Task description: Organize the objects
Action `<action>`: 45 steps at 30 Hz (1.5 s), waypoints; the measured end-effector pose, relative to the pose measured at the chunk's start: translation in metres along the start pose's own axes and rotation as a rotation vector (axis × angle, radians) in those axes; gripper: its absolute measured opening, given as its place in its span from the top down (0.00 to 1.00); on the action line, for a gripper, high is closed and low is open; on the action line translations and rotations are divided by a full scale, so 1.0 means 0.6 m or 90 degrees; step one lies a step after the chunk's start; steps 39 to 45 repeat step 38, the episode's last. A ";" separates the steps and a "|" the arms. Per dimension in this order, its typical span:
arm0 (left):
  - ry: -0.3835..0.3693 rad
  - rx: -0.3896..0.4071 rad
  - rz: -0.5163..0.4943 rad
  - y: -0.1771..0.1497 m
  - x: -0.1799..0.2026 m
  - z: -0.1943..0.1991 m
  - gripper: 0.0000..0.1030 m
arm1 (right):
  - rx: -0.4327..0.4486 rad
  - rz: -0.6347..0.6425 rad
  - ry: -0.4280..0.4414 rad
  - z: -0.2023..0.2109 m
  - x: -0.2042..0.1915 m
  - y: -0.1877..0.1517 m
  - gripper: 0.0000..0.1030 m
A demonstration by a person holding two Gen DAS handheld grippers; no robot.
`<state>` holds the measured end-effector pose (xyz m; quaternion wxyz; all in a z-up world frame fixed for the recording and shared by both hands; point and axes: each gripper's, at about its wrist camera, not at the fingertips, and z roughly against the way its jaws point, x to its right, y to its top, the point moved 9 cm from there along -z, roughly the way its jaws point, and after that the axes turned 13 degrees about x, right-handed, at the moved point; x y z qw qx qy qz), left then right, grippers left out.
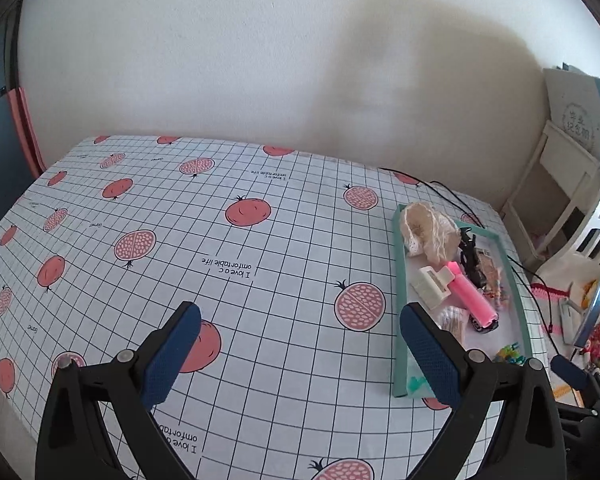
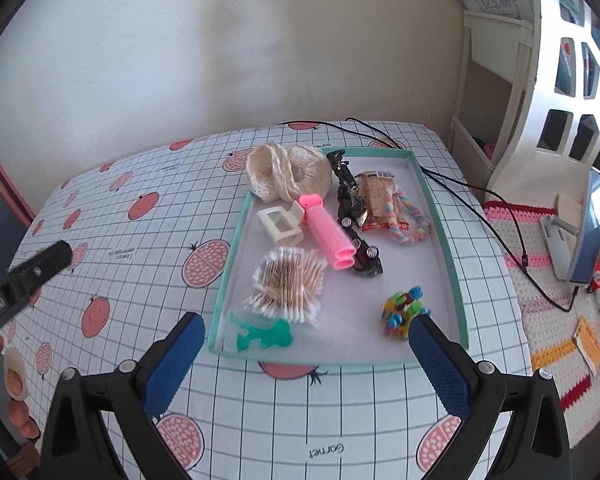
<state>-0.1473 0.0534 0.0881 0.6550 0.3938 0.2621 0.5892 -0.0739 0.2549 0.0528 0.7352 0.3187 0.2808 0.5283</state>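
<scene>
A teal-rimmed tray (image 2: 440,216) (image 1: 398,280) lies on the grid-and-pomegranate tablecloth (image 1: 260,240). In it are a cream lace scrunchie (image 2: 288,174), a pink hair roller (image 2: 328,228) (image 1: 472,296), a white hair clip (image 2: 280,224), cotton swabs (image 2: 288,288), a black toy car (image 2: 364,256), a snack packet (image 2: 380,200), a pastel rope ring (image 2: 414,220), a green plastic piece (image 2: 264,334) and a colourful toy (image 2: 400,312). My right gripper (image 2: 304,344) hangs open over the tray's near edge. My left gripper (image 1: 300,332) stands open over bare cloth, left of the tray.
A black cable (image 2: 480,192) runs off the table's far right corner. White shelving (image 2: 560,80) and a crocheted mat (image 2: 540,280) with small items lie to the right. A hand (image 2: 14,384) shows at the right wrist view's left edge.
</scene>
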 end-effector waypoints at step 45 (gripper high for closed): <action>0.021 -0.017 -0.064 -0.221 -0.043 0.066 0.03 | 0.002 0.042 -0.015 0.053 -0.021 -0.197 0.00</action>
